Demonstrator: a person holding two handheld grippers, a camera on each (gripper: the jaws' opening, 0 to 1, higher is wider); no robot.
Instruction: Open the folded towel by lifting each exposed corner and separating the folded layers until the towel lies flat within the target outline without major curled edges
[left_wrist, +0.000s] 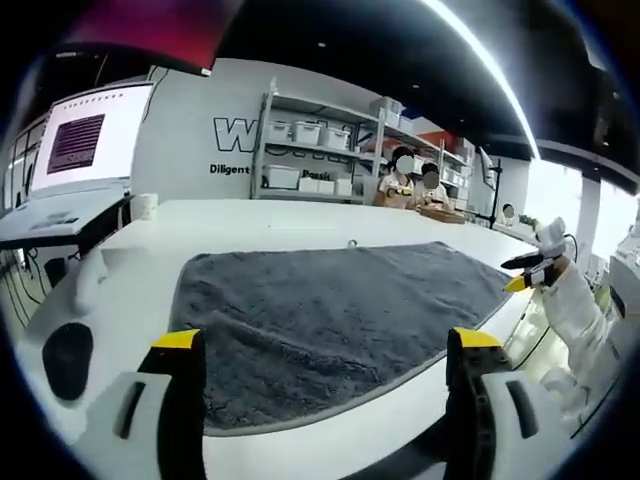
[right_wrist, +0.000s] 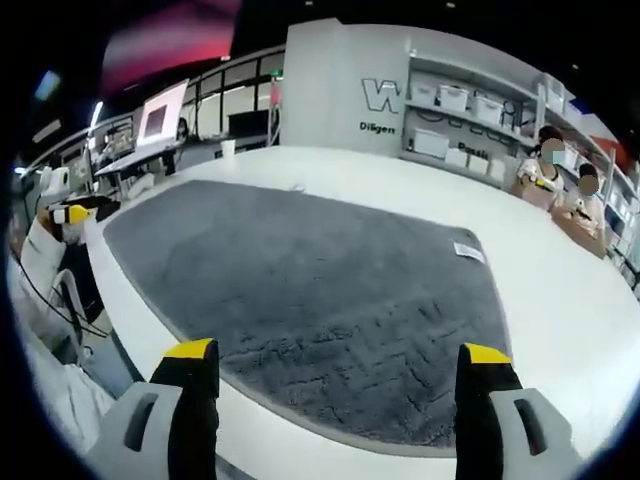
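On the white table (left_wrist: 300, 215) lies the grey towel (left_wrist: 330, 320), spread out in one flat layer. A thin line on the table traces its near edge in the left gripper view. In the right gripper view the towel (right_wrist: 300, 290) covers much of the table (right_wrist: 560, 310), with a small white label (right_wrist: 468, 250) at its far edge.

Left gripper (left_wrist: 325, 345): its two yellow-tipped jaws rise from the bottom of its own view, spread wide, nothing between them, hovering just over the towel's near edge. It also shows at the left edge of the right gripper view (right_wrist: 72, 213), held out beside the table by a white sleeve (right_wrist: 35, 265); there it is too small to read the jaws.

Right gripper (right_wrist: 340, 355): jaws likewise parted and empty, over the near edge of the towel. It shows again at the right of the left gripper view (left_wrist: 530, 275), by the towel's far right corner, held by a white-sleeved arm (left_wrist: 580, 320); whether it touches the cloth cannot be told.

Behind the table stand shelves (left_wrist: 320, 150) with white bins, a wall with partly hidden lettering, and a monitor (left_wrist: 90, 140). Two people (left_wrist: 415, 185) sit by the shelves. The towel's nearest corners are cut off behind the jaws in both views.
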